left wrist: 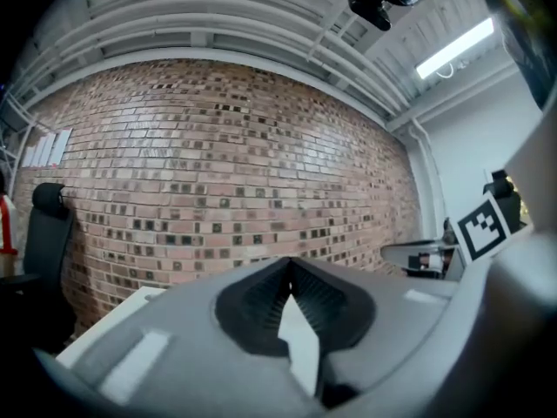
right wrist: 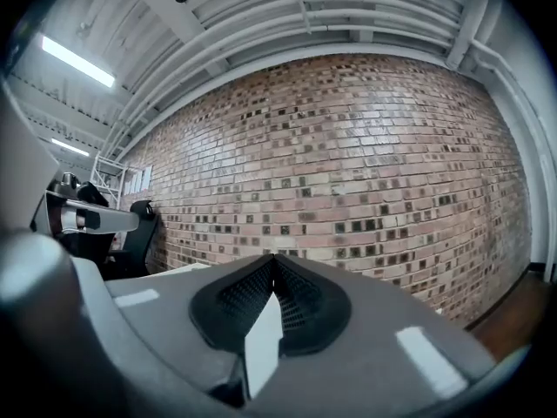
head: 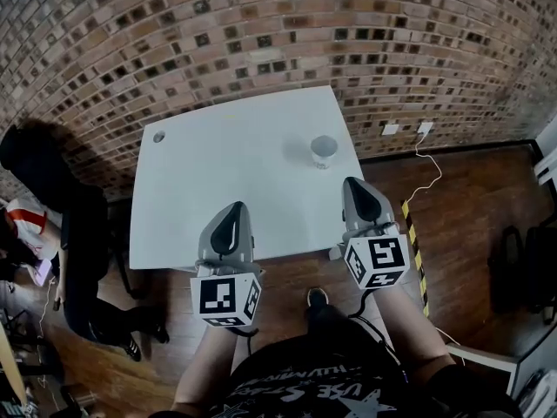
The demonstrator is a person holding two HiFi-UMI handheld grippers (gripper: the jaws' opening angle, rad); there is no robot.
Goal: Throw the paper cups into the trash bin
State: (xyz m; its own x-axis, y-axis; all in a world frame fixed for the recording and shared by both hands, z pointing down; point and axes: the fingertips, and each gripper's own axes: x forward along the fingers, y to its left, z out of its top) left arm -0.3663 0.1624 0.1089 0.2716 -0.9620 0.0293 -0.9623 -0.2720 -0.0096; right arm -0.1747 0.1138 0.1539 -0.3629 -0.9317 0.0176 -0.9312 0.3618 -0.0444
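A single white paper cup (head: 323, 151) stands upright near the right edge of the white table (head: 226, 172). My right gripper (head: 355, 184) is shut and empty, just short of the cup over the table's front right corner. At the table's front edge, my left gripper (head: 233, 207) is also shut with nothing in it. In the left gripper view the left gripper (left wrist: 290, 261) shows its jaws meeting at the tips, against the brick wall. The right gripper (right wrist: 273, 257) looks the same in its own view. No trash bin shows in any view, and the cup is absent from both gripper views.
A brick wall (head: 287, 42) runs behind the table. A black office chair (head: 61, 207) stands at the left. A small round hole (head: 158, 137) marks the table's far left corner. Yellow-black tape (head: 412, 238) and a white cable (head: 426, 181) lie on the wooden floor at the right.
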